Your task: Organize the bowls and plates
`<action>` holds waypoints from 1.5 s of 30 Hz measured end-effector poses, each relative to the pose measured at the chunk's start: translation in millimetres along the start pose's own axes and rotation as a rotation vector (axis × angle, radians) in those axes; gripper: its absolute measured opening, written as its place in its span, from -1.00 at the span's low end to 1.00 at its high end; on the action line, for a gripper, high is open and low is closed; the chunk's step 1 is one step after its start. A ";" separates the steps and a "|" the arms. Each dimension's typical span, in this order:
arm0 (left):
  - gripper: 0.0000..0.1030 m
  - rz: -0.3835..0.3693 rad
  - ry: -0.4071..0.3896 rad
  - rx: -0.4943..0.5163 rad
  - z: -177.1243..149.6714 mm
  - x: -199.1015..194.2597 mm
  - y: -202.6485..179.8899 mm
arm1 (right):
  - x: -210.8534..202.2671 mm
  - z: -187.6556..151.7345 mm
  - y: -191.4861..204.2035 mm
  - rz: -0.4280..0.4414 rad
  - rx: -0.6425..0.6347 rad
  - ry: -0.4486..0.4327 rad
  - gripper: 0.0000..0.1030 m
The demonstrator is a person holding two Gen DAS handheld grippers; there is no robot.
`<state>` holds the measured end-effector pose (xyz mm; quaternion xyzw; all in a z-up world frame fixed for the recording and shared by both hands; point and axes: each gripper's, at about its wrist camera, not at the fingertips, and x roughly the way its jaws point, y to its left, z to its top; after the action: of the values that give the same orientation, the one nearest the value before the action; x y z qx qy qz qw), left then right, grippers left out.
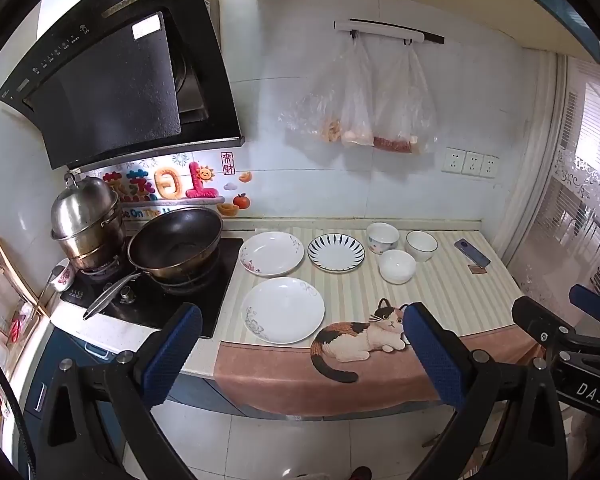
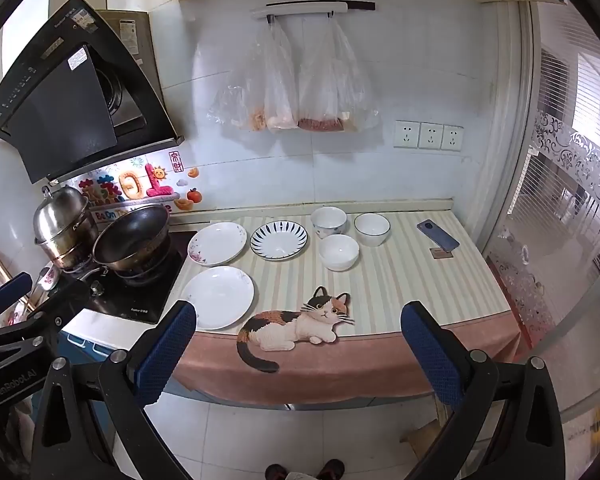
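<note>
Left gripper: jaws spread wide, holding nothing, hanging in front of the counter's front edge, apart from all the dishes.
Right gripper: also spread wide and empty, off the front edge of the counter; its blue pads frame the cat picture on the cloth.
Counter: covered by a striped cloth with a pink band along the front edge.
Near plate: white, shallow, with a faint grey flower print on its rim; lies towards the front left of the cloth, just beside the stove.
Far left plate: white with a small pink flower print (at its left rim); sits behind the near plate, near the back edge.
Striped plate: white centre, dark radiating strokes round the rim; just right of the far left plate.
Bowls: three in a loose cluster right of the striped plate, all upright and empty. The patterned bowl and the dark-rimmed bowl stand near the back edge; the plain white bowl stands in front, between them.
Phone: lies flat towards the back right corner, well apart from the bowls.
Wok: on the stove, left of the plates.
Steel pot: at the far left.
</note>
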<state>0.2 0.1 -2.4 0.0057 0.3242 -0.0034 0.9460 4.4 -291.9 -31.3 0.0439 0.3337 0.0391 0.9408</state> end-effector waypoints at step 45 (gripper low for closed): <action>0.99 -0.007 0.004 -0.030 -4.9 1.4 10.7 | 5.0 4.4 11.7 0.021 0.012 0.002 1.00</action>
<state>-1.7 10.8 -7.1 -0.0097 0.3262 -0.0020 0.9453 10.5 -280.0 -29.7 0.0528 0.3346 0.0471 0.9397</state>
